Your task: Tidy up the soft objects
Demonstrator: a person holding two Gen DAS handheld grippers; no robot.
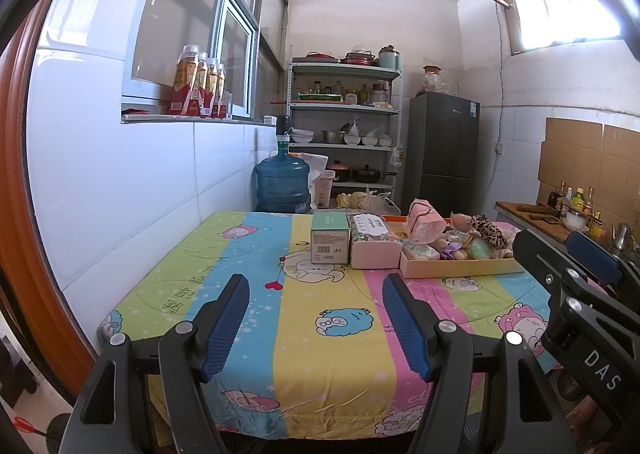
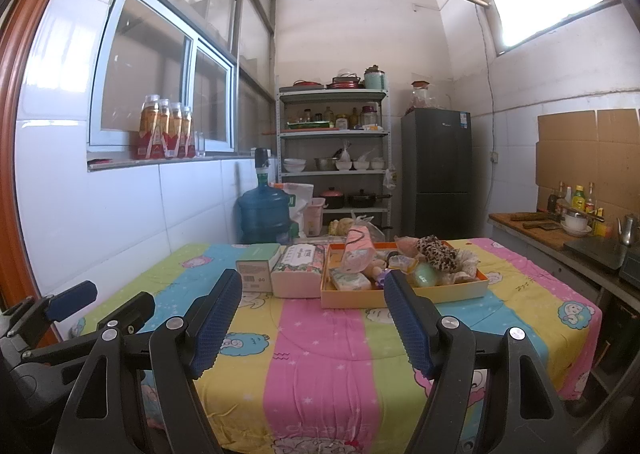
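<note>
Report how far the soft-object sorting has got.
Done: nothing that shows; the soft items, such as the leopard-print scrunchie and pink pack, lie jumbled in the orange tray. In hand: nothing; the left gripper and right gripper are open and empty, short of the tray. Left: all the sorting; the tissue pack and green box stand beside the tray.

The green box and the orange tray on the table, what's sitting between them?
A floral tissue pack lies between the green box and the orange tray, close beside both. The right wrist view shows it best.
</note>
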